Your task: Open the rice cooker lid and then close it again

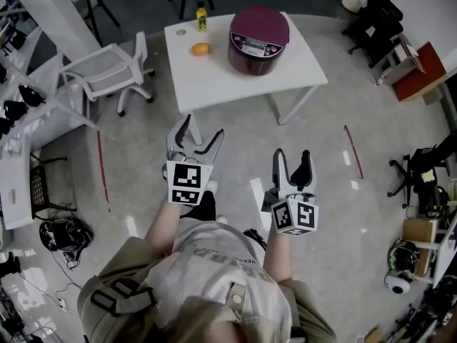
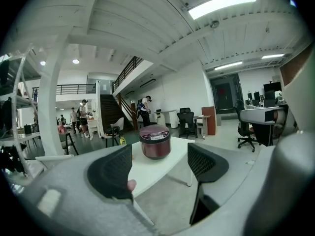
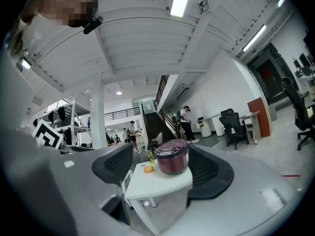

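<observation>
A dark red rice cooker point(image 1: 258, 40) with its lid down stands on the far right part of a white table point(image 1: 214, 77). It also shows ahead in the left gripper view as the rice cooker point(image 2: 155, 141) and in the right gripper view as the rice cooker point(image 3: 173, 157). My left gripper point(image 1: 199, 136) is open and empty, held in the air well short of the table's near edge. My right gripper point(image 1: 293, 163) is open and empty too, further back and to the right. Neither touches anything.
An orange fruit point(image 1: 201, 49) and a small yellow bottle point(image 1: 201, 17) sit on the table left of the cooker. A white office chair point(image 1: 114, 70) stands left of the table. Black chairs point(image 1: 375, 20) and a red cabinet point(image 1: 418, 70) are at the right; people stand far off by the stairs point(image 2: 81, 117).
</observation>
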Motion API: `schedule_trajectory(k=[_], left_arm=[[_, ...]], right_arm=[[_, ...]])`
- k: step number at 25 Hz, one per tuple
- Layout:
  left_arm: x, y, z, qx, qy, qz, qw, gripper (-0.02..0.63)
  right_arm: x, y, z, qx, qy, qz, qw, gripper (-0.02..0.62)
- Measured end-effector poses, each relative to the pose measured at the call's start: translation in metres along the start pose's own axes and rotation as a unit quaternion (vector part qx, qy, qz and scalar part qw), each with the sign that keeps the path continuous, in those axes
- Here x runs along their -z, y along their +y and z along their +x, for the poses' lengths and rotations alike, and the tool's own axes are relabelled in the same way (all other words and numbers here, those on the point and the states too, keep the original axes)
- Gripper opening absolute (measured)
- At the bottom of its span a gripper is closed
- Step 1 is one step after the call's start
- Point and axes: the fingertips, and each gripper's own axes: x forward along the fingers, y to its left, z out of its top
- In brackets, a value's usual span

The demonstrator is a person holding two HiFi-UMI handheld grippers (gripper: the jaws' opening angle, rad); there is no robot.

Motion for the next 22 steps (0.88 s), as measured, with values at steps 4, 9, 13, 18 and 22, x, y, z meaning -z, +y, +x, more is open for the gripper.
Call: schedule_trajectory(k=[4, 9, 13, 18, 22], left_arm=[[-0.011, 0.019, 0.038, 0.011, -0.006, 0.001, 0.9999, 0.365], [-0.020, 0.045, 0.081, 0.025, -0.009, 0.004, 0.9997, 0.364], [-0.028, 0.067, 0.112, 0.034, -0.013, 0.009, 0.9993, 0.364], [-0.027, 0.086, 0.140, 0.051, -0.010, 0.008, 0.9986, 0.364], [-0.024, 0.092, 0.156, 0.065, -0.009, 0.001, 0.9978, 0.364]], right_arm=[[-0.002, 0.001, 0.041, 0.004, 0.000, -0.005, 1.000, 0.327], [-0.003, 0.001, 0.088, 0.016, -0.005, -0.004, 1.000, 0.327], [-0.001, 0.000, 0.125, 0.026, -0.007, 0.000, 1.000, 0.327], [0.004, 0.000, 0.165, 0.034, -0.008, -0.002, 0.999, 0.327], [0.013, 0.003, 0.185, 0.033, 0.003, -0.007, 0.999, 0.327]])
